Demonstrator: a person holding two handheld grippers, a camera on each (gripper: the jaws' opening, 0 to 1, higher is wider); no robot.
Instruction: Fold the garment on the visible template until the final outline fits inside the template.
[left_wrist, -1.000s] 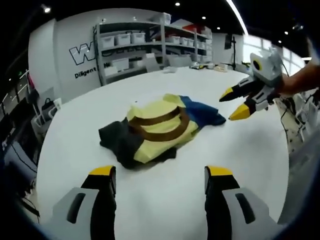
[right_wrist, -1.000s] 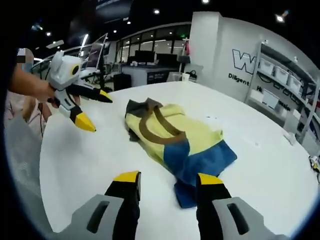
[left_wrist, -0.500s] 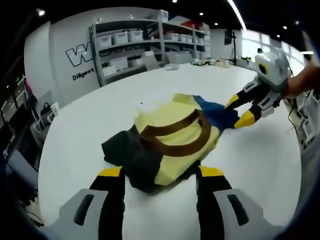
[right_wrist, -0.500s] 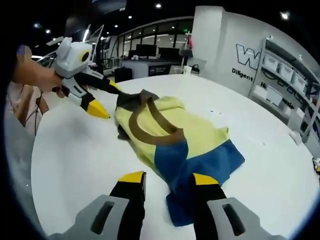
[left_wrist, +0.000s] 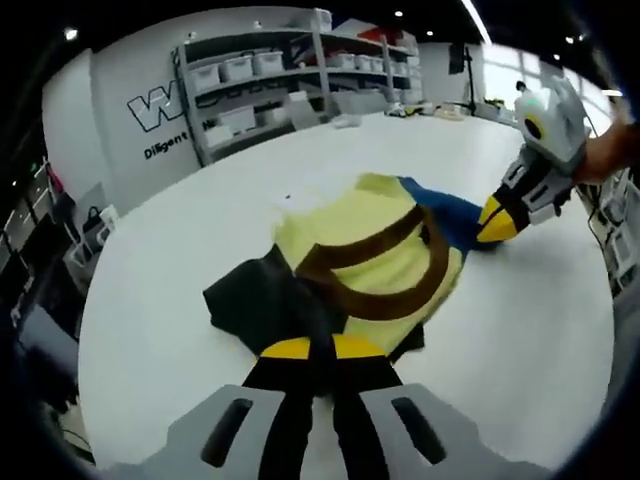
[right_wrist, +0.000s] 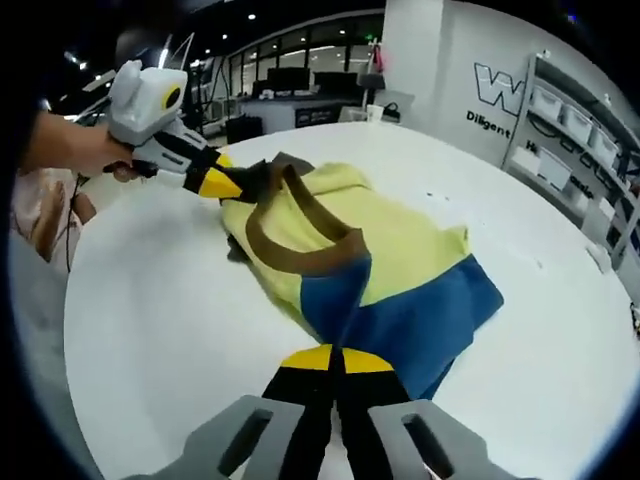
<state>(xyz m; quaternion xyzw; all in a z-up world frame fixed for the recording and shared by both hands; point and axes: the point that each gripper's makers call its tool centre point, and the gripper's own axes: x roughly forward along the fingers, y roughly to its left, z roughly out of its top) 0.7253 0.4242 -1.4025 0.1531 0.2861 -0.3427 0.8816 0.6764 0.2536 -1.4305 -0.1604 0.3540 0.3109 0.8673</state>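
Garment crumpled on white table. Left gripper pinched on dark end; right gripper clamped on blue end. Shelves behind table, bins on them, contents unreadable. Person's hand grips left gripper.

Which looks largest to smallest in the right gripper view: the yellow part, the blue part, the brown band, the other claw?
1. Yellow part of the garment
2. Blue part
3. Brown band and left claw: look alike in area, so unranked.
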